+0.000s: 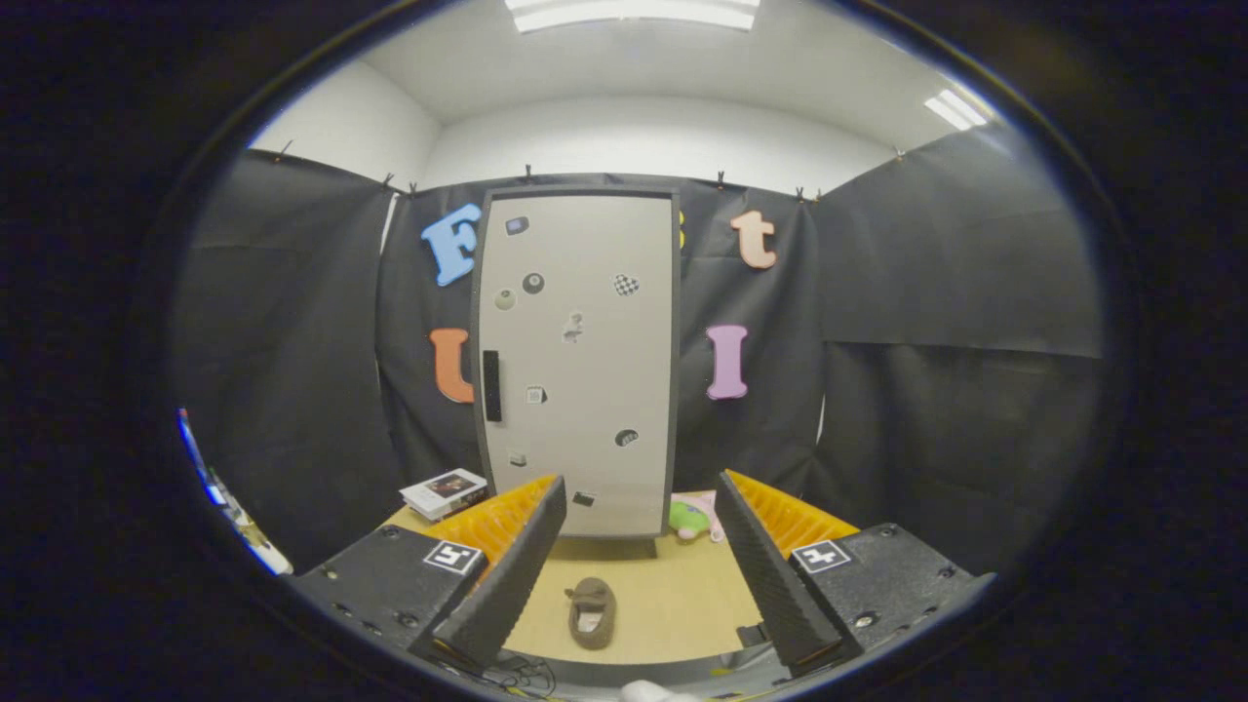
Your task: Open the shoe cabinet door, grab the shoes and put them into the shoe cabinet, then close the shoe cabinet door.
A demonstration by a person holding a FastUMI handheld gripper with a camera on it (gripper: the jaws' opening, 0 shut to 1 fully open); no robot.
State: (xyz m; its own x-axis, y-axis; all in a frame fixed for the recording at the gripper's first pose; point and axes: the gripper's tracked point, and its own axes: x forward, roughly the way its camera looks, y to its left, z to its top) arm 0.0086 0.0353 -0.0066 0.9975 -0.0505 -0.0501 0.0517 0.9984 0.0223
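Note:
A tall pale shoe cabinet (577, 361) stands upright at the back of the wooden table (673, 604), its door shut and dotted with small stickers. A dark vertical handle (491, 385) sits near the door's left edge. A small brown shoe (592, 612) lies on the table in front of the cabinet, between my fingers and a little ahead of them. My gripper (639, 546) is open, with nothing between its fingers, well back from the cabinet.
A stack of books (445, 492) lies on the table left of the cabinet. A pink and green soft toy (694, 517) sits at the cabinet's lower right corner. Black cloth walls close in the booth on all sides.

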